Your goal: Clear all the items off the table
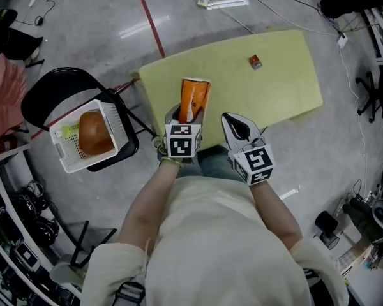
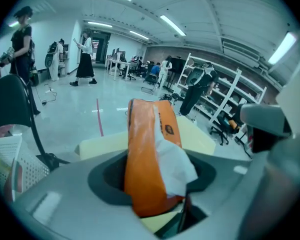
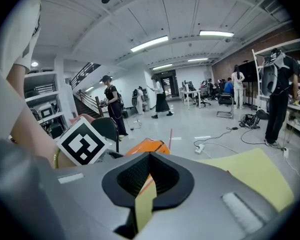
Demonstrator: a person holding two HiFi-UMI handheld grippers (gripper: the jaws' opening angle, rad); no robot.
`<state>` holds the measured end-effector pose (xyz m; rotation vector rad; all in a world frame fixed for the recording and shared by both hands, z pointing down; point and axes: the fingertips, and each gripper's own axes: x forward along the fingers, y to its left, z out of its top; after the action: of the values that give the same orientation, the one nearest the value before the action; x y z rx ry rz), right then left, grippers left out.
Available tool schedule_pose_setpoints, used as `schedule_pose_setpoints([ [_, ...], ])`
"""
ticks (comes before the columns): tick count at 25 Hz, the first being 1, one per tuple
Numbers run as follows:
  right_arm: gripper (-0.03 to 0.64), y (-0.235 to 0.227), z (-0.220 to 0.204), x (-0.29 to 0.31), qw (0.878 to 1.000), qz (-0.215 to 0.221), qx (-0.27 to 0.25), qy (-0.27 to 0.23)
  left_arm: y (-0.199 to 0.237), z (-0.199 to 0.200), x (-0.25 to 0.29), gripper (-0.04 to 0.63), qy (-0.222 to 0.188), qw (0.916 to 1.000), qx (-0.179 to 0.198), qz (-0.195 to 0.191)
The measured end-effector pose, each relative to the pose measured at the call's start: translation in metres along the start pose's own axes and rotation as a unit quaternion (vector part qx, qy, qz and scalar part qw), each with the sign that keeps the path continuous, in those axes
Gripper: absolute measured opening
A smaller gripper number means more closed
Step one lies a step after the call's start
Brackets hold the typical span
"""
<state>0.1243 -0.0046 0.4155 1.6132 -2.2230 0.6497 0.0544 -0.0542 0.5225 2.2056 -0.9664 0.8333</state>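
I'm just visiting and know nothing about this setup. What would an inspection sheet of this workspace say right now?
Surface: yellow-green table, one item left on it.
Job's things: orange packet held in the left tool; small red item on the table; brown lump in the white basket.
Clutter: nothing seen.
Tools: left tool shut on the orange packet; right tool shut, empty.
Cables: white power strip and cables on the floor.
Surroundings: black chair under the basket, red floor line, people and shelves beyond.
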Motion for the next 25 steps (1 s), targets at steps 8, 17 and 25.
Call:
schedule_pose_setpoints([
  [8,-0.006,0.061,0.022,0.03,0.998,0.047,-0.044,0.006,0.066,-0.001,-0.056,0.255,-0.028,0.9982,-0.042,0.033],
  [17,-0.006,0.132,0.041,0.065,0.991,0.103,-0.087,0.01,0.144,-0.016,-0.114,0.253,-0.051,0.9904,-0.098,0.083],
  [25,-0.006,0.183,0.05,0.092,0.982,0.146,-0.116,0.016,0.202,-0.033,-0.154,0.253,-0.067,0.9795,-0.142,0.127],
])
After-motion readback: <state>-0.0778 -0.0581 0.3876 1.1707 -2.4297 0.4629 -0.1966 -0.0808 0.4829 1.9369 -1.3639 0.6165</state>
